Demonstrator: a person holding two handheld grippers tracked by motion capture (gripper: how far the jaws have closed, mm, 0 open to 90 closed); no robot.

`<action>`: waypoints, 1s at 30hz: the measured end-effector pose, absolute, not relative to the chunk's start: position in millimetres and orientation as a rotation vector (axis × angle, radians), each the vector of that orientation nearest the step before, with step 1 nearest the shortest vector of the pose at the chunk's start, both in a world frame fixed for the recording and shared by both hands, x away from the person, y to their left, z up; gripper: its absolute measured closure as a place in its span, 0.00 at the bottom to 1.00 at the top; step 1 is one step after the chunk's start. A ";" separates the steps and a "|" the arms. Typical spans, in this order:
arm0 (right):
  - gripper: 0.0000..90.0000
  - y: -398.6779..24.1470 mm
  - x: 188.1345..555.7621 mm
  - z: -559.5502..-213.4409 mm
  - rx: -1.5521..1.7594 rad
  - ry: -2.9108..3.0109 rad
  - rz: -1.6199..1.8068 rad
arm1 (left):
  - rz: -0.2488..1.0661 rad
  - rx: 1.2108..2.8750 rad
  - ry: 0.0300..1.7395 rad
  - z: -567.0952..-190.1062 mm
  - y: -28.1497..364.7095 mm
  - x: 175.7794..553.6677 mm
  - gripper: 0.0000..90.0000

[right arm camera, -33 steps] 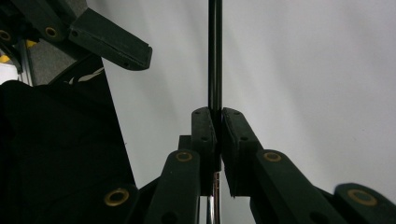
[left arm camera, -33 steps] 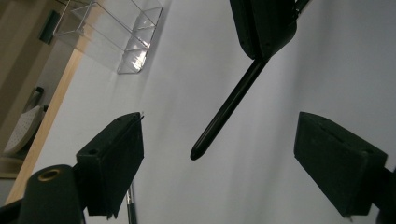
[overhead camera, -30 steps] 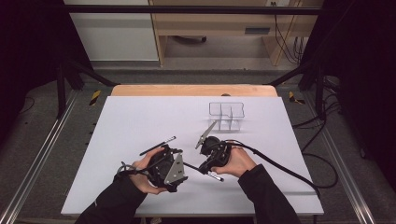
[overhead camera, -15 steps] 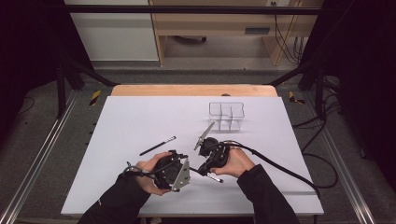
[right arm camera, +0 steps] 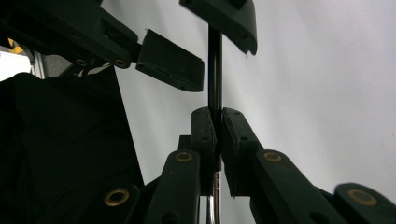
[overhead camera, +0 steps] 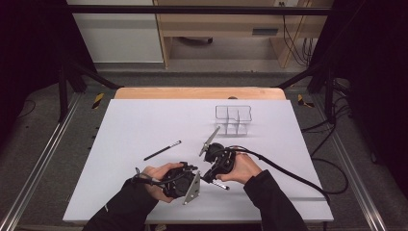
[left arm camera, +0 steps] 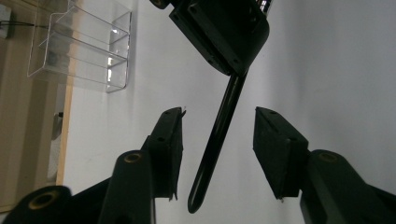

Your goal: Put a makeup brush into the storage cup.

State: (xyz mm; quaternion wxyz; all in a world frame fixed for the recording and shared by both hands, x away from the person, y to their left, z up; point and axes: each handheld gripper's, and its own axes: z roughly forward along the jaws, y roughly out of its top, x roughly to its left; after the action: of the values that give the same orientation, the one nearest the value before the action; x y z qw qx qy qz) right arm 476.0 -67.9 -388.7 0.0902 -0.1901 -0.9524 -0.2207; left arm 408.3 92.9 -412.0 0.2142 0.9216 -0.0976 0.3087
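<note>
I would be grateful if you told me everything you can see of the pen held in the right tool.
The pen is a slim, glossy black stick with a silvery end. The right tool is shut on it around mid-length. Its black part reaches between the left tool's pads, which have just been closing and do not touch it yet. In the left gripper view a clip-like loop shows at its tip. It is held above the white table.

Left claw closing, pads clear of black pen between; right claw grips pen.
</note>
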 end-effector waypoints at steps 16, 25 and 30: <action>0.94 -66.2 474.7 -390.8 -0.550 -2.822 -0.632 | 0.894 2.600 -0.367 -419.4 88.0 405.9 0.82; 0.94 -66.7 473.7 -390.1 -0.543 -2.819 -0.629 | 0.898 2.612 -0.422 -420.7 85.9 404.5 0.90; 0.94 -66.3 473.8 -391.2 -0.538 -2.819 -0.626 | 0.894 2.629 -0.440 -422.2 85.3 403.8 0.91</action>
State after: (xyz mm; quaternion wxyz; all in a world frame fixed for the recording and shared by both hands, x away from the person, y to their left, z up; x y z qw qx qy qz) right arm 473.8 -66.3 -391.2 0.1017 -0.1823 -0.9547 -0.2120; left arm 403.8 85.3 -422.2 0.1643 0.9224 -0.1544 0.3137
